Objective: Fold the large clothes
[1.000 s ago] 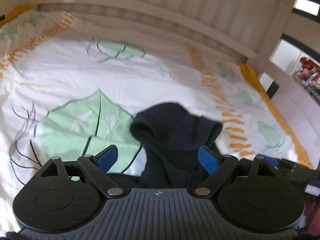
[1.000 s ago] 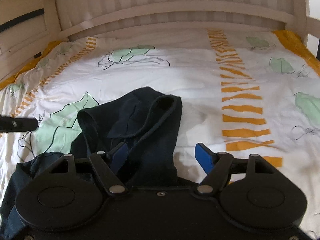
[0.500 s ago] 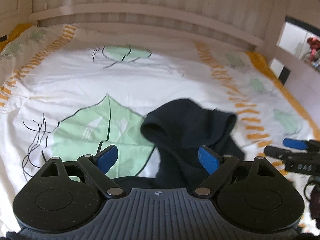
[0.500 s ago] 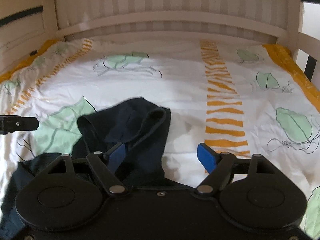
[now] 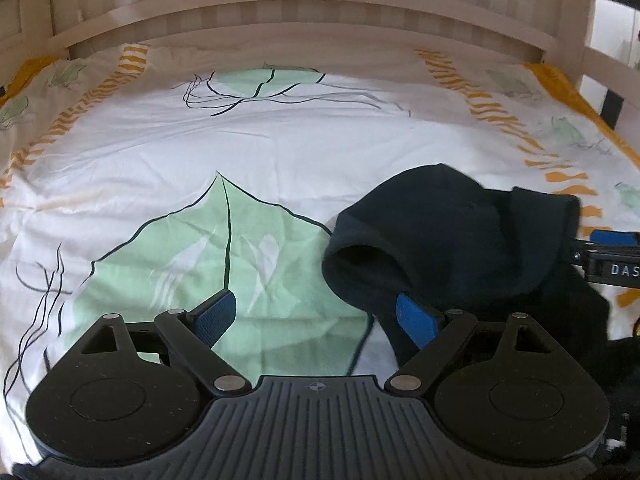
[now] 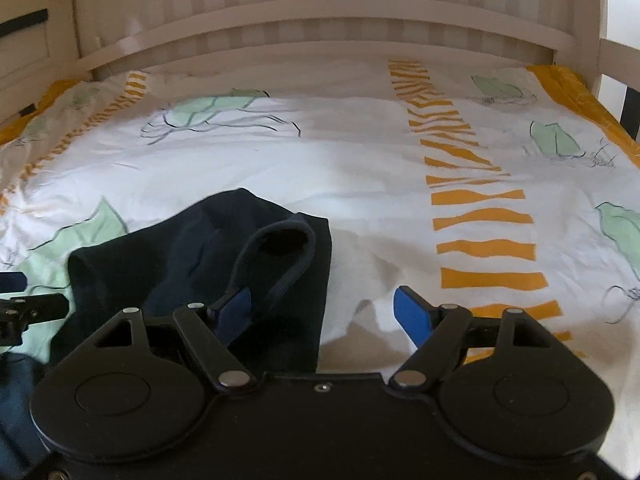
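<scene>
The bed's white duvet (image 5: 280, 152), printed with green leaves and orange stripes, filled both views, bounded at the far end by a pale slatted headboard (image 6: 320, 12). A dark navy garment (image 5: 452, 240) lay crumpled on the duvet toward the near edge; in the left wrist view it sat to the right of a large green leaf print (image 5: 224, 264), with a rolled opening facing the camera. In the right wrist view the same garment occupied the lower left, a looped hem standing up. The left gripper (image 5: 316, 316) had its jaws spread wide, nothing between the pads; its right blue pad (image 5: 414, 320) stood against the garment's edge. The right gripper (image 6: 322, 314) likewise stood wide apart, gripping nothing, its left pad (image 6: 236, 314) over the dark cloth.
</scene>
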Demonstrator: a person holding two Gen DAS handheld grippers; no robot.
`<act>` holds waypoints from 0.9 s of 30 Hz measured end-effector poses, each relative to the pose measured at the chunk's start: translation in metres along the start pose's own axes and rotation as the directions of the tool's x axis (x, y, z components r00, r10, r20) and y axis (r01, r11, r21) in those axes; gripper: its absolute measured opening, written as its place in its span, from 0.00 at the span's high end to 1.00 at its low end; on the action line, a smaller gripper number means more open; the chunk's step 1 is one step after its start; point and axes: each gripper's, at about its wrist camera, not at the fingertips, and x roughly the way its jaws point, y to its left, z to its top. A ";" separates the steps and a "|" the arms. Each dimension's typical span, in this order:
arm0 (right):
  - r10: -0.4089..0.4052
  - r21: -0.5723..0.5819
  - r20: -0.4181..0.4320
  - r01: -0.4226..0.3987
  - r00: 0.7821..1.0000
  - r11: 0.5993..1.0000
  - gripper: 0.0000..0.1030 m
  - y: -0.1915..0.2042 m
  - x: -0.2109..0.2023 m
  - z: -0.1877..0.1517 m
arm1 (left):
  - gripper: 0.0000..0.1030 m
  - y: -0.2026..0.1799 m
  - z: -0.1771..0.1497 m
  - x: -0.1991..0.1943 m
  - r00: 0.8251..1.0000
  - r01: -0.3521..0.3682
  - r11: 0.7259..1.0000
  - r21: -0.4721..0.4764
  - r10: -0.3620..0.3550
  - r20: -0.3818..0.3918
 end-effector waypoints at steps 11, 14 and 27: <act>-0.080 0.055 -0.035 0.081 0.996 0.995 0.22 -0.014 0.021 -0.005 | 0.15 0.004 -0.001 0.024 1.000 -0.008 1.000 0.020 0.008 -0.012; -0.041 0.006 -0.025 0.041 0.999 0.999 0.22 -0.005 0.024 -0.007 | 0.15 0.004 -0.001 0.028 1.000 -0.006 1.000 0.024 0.007 -0.003; -0.111 -0.048 0.224 0.125 0.968 0.991 0.39 -0.022 -0.022 0.016 | 0.24 0.020 0.026 -0.004 0.972 -0.064 0.996 -0.063 0.076 0.221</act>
